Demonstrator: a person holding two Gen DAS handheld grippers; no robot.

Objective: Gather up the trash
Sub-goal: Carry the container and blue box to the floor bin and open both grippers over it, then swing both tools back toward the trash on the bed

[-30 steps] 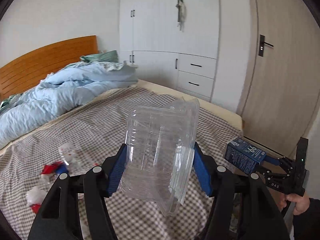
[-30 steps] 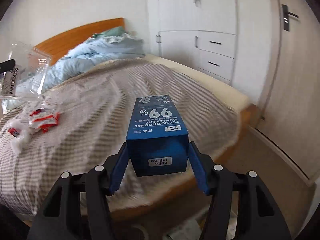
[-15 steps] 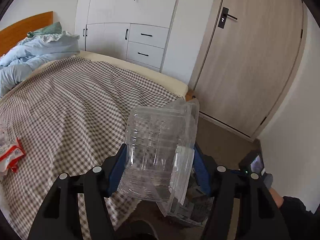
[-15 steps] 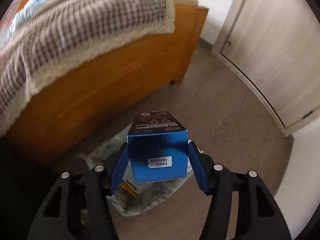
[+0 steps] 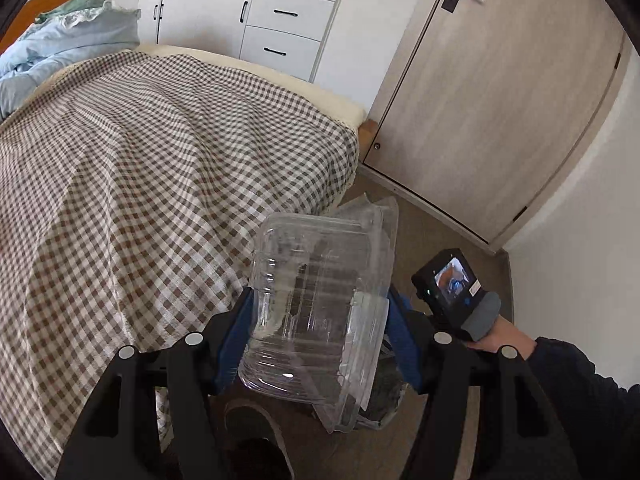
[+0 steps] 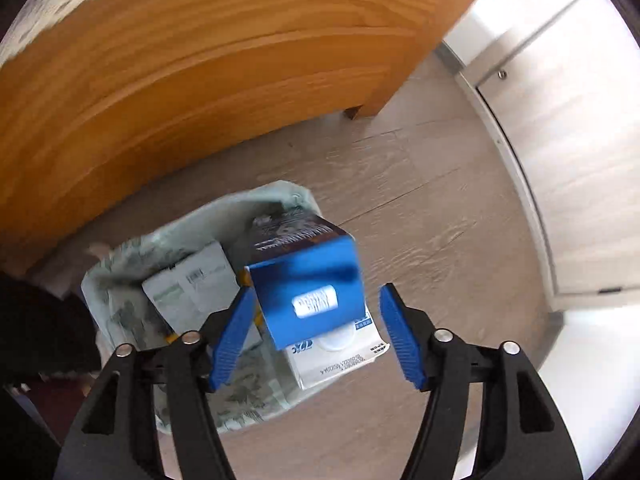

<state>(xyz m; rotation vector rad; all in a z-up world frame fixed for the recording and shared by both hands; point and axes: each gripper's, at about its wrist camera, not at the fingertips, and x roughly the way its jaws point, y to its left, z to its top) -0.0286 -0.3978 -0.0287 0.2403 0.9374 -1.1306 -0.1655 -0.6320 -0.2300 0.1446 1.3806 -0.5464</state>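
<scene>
- The left gripper (image 5: 320,332) clamped a crumpled clear plastic clamshell container (image 5: 316,312) between its blue pads.
- The right gripper (image 6: 316,336) was opening; its pads stood clear of the tilted blue cardboard box (image 6: 310,294), directly above the pale plastic trash bag (image 6: 120,280) holding cartons below the fingertips.

The bed cover (image 5: 140,184) is checked brown and white; at ten o'clock lies a pale blue quilt (image 5: 68,40). The cabinet (image 5: 256,12) is white with black handles, and the door (image 5: 500,92) is pale wood grain. The plastic container (image 5: 316,312) is clear. The box (image 6: 310,300) is bright blue with a white label. The trash bag (image 6: 120,292) seems pale green, perhaps patterned. The bed frame (image 6: 200,80) is orange-brown wood. Both tools' pads (image 6: 234,336) are blue on black.
</scene>
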